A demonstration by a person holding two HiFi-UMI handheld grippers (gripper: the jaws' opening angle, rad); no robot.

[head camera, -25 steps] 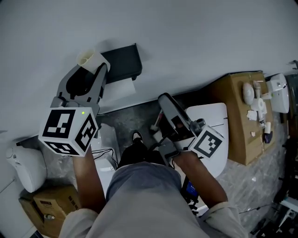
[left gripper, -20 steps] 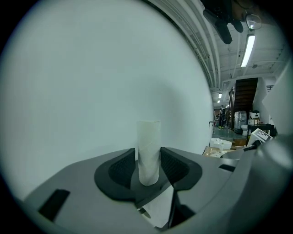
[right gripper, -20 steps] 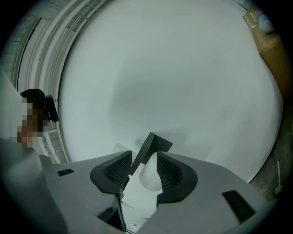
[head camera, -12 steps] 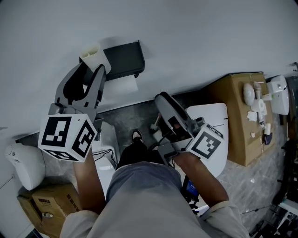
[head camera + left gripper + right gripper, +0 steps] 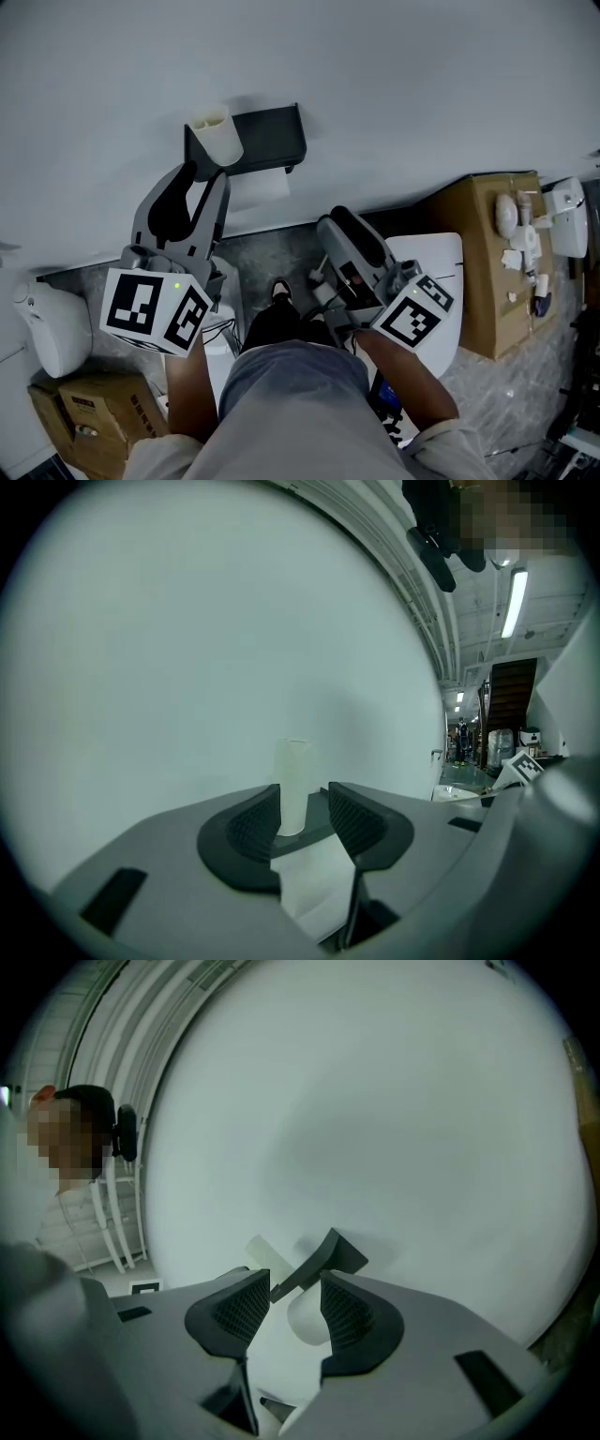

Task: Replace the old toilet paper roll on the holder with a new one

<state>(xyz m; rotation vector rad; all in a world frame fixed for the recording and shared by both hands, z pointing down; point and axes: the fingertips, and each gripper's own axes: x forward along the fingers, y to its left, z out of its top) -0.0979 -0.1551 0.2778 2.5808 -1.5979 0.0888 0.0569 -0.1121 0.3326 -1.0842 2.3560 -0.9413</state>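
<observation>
Left tongs [image 5: 305, 816], just opened, hold nothing before the cardboard tube [image 5: 217, 137] atop the black holder [image 5: 269, 139]; right tongs [image 5: 292, 1305] gape empty.

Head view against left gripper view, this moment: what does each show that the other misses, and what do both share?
Only the head view: the brown cardboard box littered with small items, and the black-and-white marker cube on the left gripper. Only the left gripper view: the long ceiling light and a corridor behind. Both: the pale empty cardboard tube standing on the black wall-mounted holder, a white paper sheet hanging below it, and the left gripper, whose fingers have just been opening and stand apart, the tube beyond their tips, ungripped.
</observation>
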